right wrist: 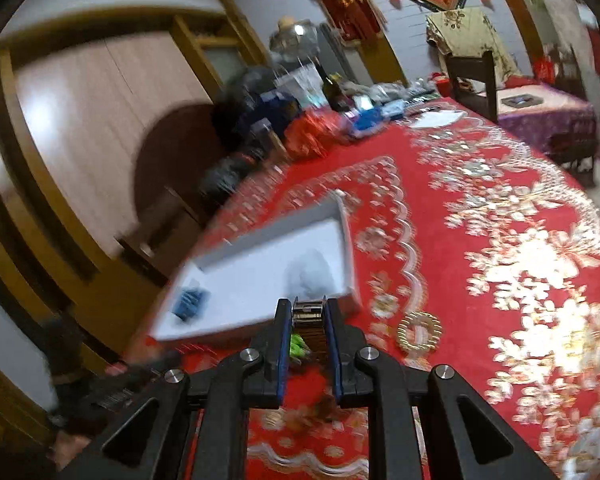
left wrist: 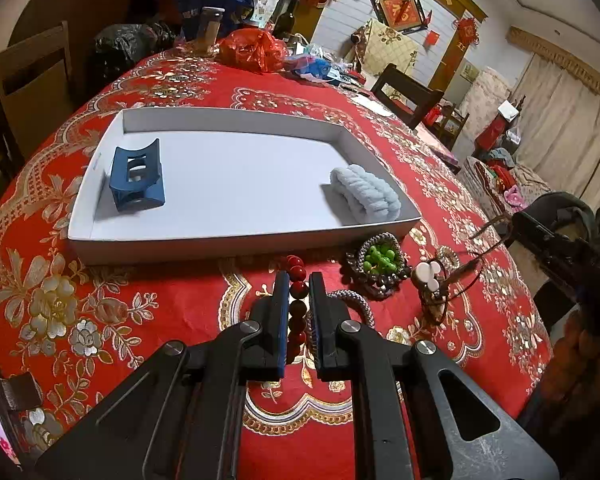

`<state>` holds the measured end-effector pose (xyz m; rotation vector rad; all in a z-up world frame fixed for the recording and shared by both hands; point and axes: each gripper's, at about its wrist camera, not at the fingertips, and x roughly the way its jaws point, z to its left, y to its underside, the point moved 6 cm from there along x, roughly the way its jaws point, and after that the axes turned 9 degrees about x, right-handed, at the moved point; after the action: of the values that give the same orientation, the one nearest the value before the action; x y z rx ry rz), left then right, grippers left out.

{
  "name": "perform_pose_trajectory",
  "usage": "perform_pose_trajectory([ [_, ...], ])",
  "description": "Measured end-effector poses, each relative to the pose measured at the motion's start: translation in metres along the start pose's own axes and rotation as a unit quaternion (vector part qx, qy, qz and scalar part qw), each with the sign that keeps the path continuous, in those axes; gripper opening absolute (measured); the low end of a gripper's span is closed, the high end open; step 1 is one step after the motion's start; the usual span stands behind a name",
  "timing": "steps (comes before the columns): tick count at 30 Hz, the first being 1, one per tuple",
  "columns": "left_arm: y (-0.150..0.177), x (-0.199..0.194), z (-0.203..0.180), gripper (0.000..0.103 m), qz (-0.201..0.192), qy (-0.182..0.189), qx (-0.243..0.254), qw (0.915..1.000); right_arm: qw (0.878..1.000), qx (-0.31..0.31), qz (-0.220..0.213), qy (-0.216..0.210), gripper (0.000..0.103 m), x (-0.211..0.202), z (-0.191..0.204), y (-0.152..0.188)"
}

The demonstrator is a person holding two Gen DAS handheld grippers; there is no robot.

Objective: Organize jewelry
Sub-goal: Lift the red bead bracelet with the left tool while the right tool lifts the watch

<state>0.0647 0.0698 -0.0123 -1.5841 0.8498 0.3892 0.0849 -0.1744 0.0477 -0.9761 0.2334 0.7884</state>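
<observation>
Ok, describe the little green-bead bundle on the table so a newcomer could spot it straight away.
Start at the shallow white cardboard tray on the red and gold floral tablecloth. Just outside the tray's near right corner, on the cloth, a dark braided cord bracelet rings a cluster of bright green round beads. Nothing else nearby is green: the beads to its left are red, and the charm to its right is white.

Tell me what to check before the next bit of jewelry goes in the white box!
1. Left tool pinching the red bead bracelet: ok.
2. Right tool holding the metal band: ok.
3. Room left in the white box, between the blue clip and the blue scrunchie: ok.
4. Bracelet off the tablecloth: cannot tell.
5. Right view sharp enough to aim: not ok, blurred.
</observation>
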Motion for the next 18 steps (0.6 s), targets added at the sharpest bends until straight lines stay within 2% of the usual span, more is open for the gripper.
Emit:
perform_pose_trajectory([
  [2, 0.0, 0.001, 0.0, 0.008, 0.002, 0.002, -0.003, 1.0, 0.999, 0.016, 0.034, 0.027, 0.015, 0.017, -0.013, 0.009],
  [4, 0.0, 0.001, -0.002, 0.008, 0.001, 0.003, 0.0, 1.0, 0.998, 0.027, 0.044, 0.028, 0.015, 0.023, -0.019, 0.012],
  [13, -0.002, 0.003, -0.002, 0.008, 0.002, -0.002, 0.0, 1.0, 0.999, 0.03, 0.008, -0.015, 0.015, 0.008, -0.006, -0.001],
  [18, -0.007, 0.004, -0.001, 0.008, 0.0, -0.003, 0.002, 1.0, 1.0, 0.024, 0.004, -0.016, 0.015, 0.004, 0.0, -0.004],
])
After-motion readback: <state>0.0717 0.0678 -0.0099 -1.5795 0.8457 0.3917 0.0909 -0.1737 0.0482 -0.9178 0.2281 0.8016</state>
